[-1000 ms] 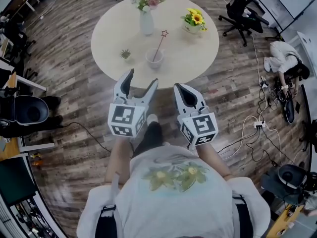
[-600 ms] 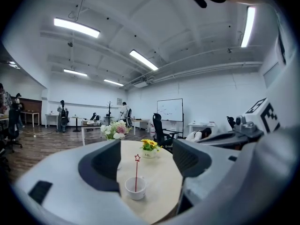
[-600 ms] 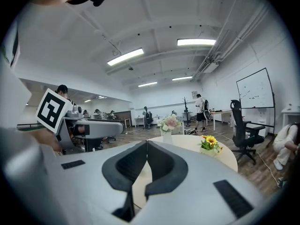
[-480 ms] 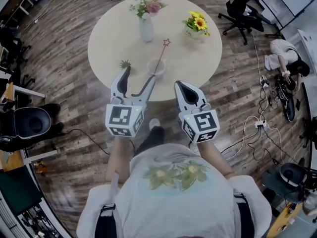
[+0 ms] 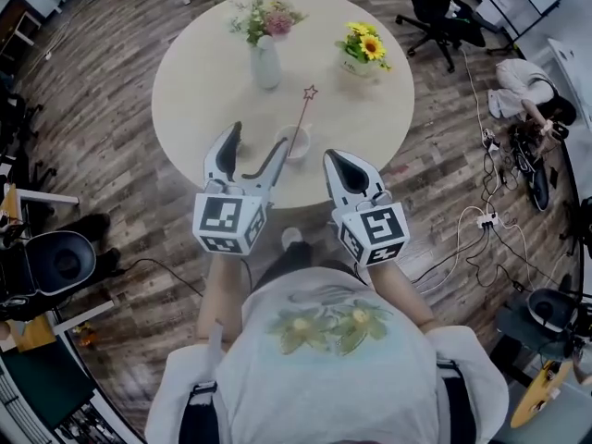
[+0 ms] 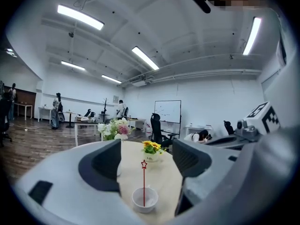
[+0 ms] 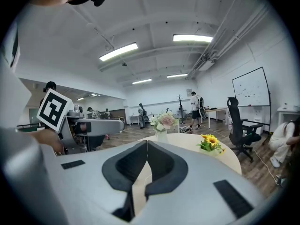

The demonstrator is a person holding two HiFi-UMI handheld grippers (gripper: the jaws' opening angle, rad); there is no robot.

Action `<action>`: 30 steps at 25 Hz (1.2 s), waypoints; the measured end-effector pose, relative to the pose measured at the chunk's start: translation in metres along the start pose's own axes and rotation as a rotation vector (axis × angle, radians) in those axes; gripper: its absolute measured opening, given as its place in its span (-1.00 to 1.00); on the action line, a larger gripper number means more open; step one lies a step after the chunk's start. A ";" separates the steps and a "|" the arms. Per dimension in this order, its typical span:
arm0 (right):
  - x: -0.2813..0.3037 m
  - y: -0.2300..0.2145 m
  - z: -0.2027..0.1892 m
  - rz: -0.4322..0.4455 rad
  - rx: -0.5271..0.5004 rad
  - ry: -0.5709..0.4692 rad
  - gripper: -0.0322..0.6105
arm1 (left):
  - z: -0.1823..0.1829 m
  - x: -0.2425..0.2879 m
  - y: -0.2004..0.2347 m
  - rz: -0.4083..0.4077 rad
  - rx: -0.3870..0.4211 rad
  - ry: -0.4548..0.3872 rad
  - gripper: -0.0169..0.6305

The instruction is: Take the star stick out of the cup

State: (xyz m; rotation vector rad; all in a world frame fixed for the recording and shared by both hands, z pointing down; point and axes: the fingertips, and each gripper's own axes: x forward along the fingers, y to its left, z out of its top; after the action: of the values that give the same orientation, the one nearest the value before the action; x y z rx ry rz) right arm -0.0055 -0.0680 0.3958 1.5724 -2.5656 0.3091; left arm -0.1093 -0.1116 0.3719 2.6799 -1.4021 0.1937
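Head view: a round beige tabletop [image 5: 203,91] stands on a wooden plank floor [image 5: 102,155]. A small white cup [image 5: 296,143] sits close to the tabletop's near edge. The thin red star stick [image 5: 302,114] stands in the cup, leaning to the far right, with its star-shaped tip above the rim. A white vase of pink and white flowers [image 5: 265,58] stands on the far side of the tabletop. A pot of yellow sunflowers [image 5: 363,49] stands to the right of the vase.

The left claw [image 5: 257,141] is held over the near edge of the tabletop, just left of the cup. Its jaws are apart. In the left gripper view the cup [image 6: 145,199] and the star stick [image 6: 144,182] appear through the gap of the left claw [image 6: 146,161], ahead of the jaws and untouched by them.

The right claw [image 5: 335,163] is held to the near right of the cup, apart from it. In the right gripper view the right claw [image 7: 147,146] has its jaws together, with nothing between them
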 end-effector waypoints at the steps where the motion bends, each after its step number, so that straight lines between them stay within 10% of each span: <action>1: 0.004 -0.002 0.001 -0.004 0.001 0.002 -0.85 | 0.000 0.005 0.002 -0.008 -0.002 0.002 0.06; 14: 0.030 -0.041 0.001 -0.054 0.021 0.036 -0.85 | 0.000 0.045 0.012 -0.038 -0.056 0.001 0.06; 30: 0.083 -0.094 0.013 0.045 0.014 0.074 -0.85 | -0.038 0.120 0.011 -0.087 -0.095 0.197 0.06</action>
State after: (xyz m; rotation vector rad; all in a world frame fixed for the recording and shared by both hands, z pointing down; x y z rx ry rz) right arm 0.0408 -0.1841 0.4103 1.4802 -2.5515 0.3832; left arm -0.0532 -0.2091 0.4298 2.5577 -1.2045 0.3620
